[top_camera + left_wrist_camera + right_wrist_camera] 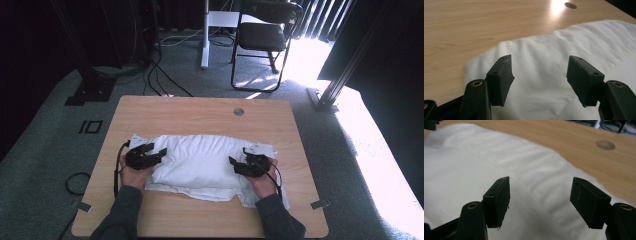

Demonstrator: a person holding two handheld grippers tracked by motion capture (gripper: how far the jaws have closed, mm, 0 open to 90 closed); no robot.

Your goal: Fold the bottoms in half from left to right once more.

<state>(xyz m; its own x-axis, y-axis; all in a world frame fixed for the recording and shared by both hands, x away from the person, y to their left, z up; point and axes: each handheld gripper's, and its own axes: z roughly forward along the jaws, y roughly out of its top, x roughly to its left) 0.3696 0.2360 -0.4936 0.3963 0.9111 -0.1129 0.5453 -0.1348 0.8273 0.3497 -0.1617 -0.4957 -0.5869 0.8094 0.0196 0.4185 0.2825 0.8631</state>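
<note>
a white cloth point(200, 165), folded into a thick, puffy bundle, lies across the near half of the wooden table point(200, 107), and the person has one tool at each end of it. the left gripper point(152, 152) sits over the cloth's left end, its tips pointing in toward the middle of the bundle. seen from its own camera, the left gripper point(540, 75) has its jaws spread wide, with nothing pinched; the white fabric point(564, 62) lies below and ahead of them, and bare wood runs off to the far side. the right gripper point(240, 162) sits over the cloth's right end, facing the other tool across the bundle. in its own view the right gripper point(540, 195) is spread wide too, gripping nothing, with the creased cloth point(474, 170) under and ahead of the jaws. beyond the cloth, ahead of both tools, a round hole point(238, 111) shows in the tabletop. past the table's far edge stands a black chair point(262, 35).
</note>
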